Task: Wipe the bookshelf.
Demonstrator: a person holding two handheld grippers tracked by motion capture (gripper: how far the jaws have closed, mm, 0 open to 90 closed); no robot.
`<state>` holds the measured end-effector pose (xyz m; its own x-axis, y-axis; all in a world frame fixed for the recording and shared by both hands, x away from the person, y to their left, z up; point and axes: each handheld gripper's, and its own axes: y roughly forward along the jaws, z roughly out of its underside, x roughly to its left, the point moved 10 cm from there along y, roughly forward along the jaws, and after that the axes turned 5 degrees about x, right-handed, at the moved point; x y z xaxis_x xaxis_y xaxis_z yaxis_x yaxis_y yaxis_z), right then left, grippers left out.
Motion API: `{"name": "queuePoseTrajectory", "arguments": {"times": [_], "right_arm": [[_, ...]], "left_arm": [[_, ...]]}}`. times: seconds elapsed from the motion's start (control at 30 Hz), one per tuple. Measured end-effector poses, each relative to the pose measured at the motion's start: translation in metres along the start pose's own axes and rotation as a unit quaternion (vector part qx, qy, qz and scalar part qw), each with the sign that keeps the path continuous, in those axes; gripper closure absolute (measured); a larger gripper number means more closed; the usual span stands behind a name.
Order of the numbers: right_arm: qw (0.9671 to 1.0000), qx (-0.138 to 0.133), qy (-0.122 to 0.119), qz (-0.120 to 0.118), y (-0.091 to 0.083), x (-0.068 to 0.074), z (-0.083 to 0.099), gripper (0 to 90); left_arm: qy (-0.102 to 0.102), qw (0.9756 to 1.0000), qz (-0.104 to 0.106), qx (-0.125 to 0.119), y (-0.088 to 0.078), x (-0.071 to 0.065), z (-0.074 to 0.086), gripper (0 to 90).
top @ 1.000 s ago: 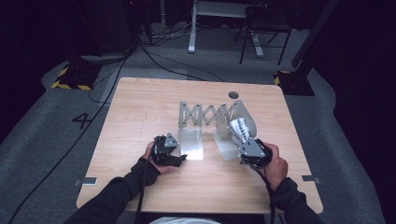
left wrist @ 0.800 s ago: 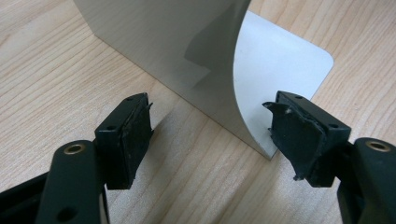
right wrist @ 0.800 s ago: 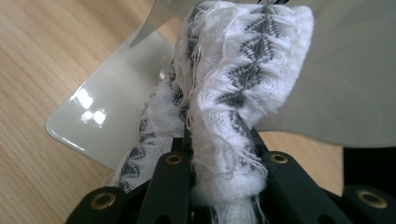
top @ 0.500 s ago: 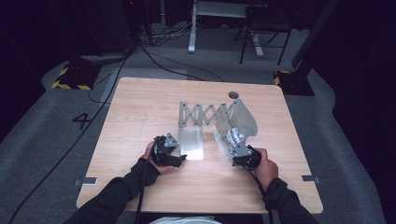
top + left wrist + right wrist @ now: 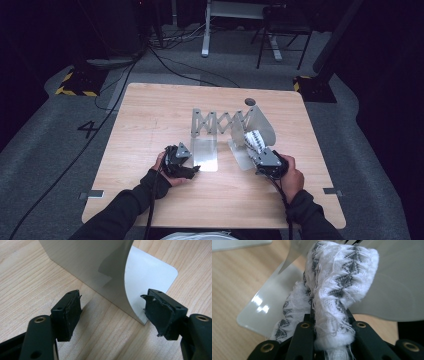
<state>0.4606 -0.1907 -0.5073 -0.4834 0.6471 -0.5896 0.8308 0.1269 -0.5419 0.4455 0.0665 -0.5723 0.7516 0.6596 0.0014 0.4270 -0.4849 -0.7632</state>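
— White-and-grey zigzag woven cloth [image 5: 337, 290]: where?
— Clenched in the right gripper's [image 5: 264, 159] fingers, its length running toward twelve o'clock, against the grey metal accordion rack's [image 5: 220, 122] plate.
— Left gripper [image 5: 113, 312]?
— Fingers released, straddling the near plate's edge.

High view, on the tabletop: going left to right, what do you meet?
Left gripper → flat metal end plate → scissor lattice of the rack → white and grey patterned cloth → right gripper.
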Motion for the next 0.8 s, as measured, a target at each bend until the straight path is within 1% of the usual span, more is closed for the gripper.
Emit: {"name": "queuePoseTrajectory", "arguments": {"times": [0.07,0.13,0.17,0.27,0.4,0.47,0.57,0.6,0.7,0.77,0.8], "right_arm": [[0.9998,-0.015,0.015,0.006,-0.01,-0.009,-0.007,79.3],[0.9993,-0.026,0.02,0.018,-0.02,-0.017,-0.012,79.3],[0.999,-0.03,0.025,0.02,-0.024,-0.019,-0.014,79.3],[0.9974,-0.053,0.04,0.028,-0.04,-0.031,-0.021,79.3],[0.9948,-0.074,0.056,0.042,-0.057,-0.043,-0.026,79.2],[0.993,-0.086,0.06,0.054,-0.066,-0.05,-0.029,79.2],[0.99,-0.101,0.073,0.065,-0.078,-0.059,-0.034,79.2],[0.9893,-0.105,0.074,0.07,-0.081,-0.063,-0.035,79.2],[0.988,-0.11,0.081,0.072,-0.087,-0.067,-0.035,79.3],[0.9886,-0.106,0.078,0.072,-0.087,-0.068,-0.033,79.2],[0.9891,-0.105,0.079,0.066,-0.086,-0.066,-0.033,79.2]], "left_arm": [[0.0,1.0,0.0,0.0,0.0,0.0,0.0,29.4],[0.0,1.0,0.0,0.001,0.0,0.0,0.0,29.4],[0.0,1.0,0.0,0.001,0.0,0.0,0.0,29.4],[-0.003,1.0,0.0,0.0,0.0,0.0,0.0,29.3],[0.0,1.0,-0.001,0.0,0.0,0.0,0.001,29.3],[0.0,1.0,0.0,0.0,0.0,0.0,0.0,29.3],[0.0,1.0,0.0,0.0,0.0,0.0,0.001,29.3],[0.0,1.0,0.0,0.0,0.0,0.0,0.001,29.3],[0.0,1.0,0.0,0.0,0.0,0.0,0.001,29.3],[0.0,1.0,0.0,0.0,0.0,0.0,0.001,29.3],[0.0,1.0,0.0,0.0,0.0,0.0,0.001,29.3]]}}
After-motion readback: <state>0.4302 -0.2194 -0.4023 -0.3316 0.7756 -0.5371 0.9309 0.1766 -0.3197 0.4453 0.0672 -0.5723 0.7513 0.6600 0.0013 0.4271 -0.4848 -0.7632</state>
